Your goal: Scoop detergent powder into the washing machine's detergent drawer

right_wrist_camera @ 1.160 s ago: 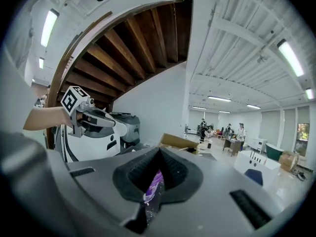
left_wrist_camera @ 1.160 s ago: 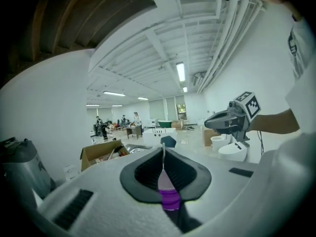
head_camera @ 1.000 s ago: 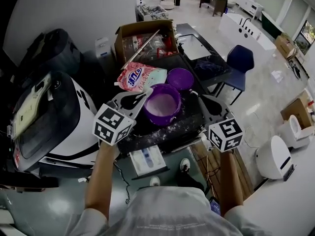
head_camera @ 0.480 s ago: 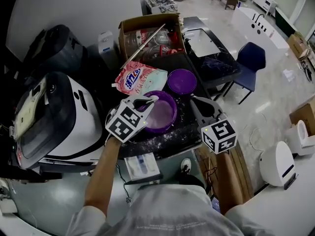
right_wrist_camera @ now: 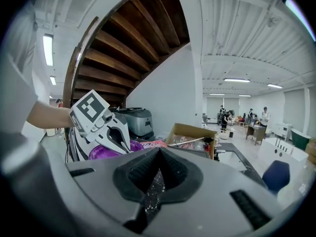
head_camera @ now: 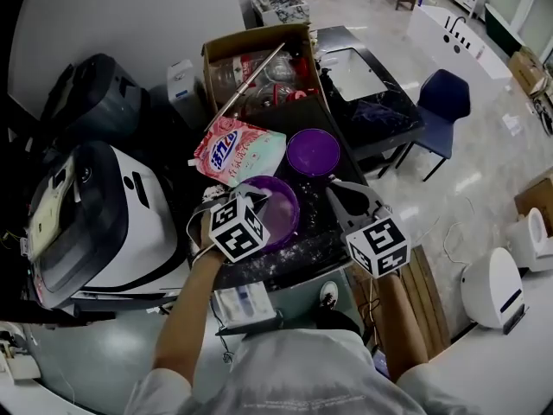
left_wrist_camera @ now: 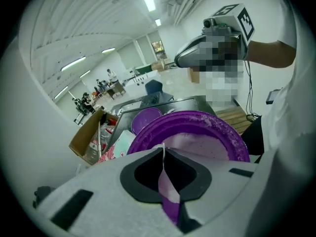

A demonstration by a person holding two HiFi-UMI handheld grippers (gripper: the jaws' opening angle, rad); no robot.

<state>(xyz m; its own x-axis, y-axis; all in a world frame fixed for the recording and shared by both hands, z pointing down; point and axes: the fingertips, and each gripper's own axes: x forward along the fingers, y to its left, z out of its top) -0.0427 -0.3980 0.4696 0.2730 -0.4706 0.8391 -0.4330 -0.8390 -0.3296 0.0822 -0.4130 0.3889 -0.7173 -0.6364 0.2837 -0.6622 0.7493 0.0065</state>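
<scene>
- Left gripper (head_camera: pixel 257 198) pinches the near-left rim of the purple tub (head_camera: pixel 285 207) of powder
- Right gripper (head_camera: pixel 333 189), jaws pressed together, empty, just right of it

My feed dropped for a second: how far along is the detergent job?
Done: the lid is off and lies beside the bowl, which holds powder. In hand: the left gripper is shut on the bowl's rim; the right gripper is shut, empty, beside it. Left: no scoop shows, so getting powder to the washer is all to do.
</scene>
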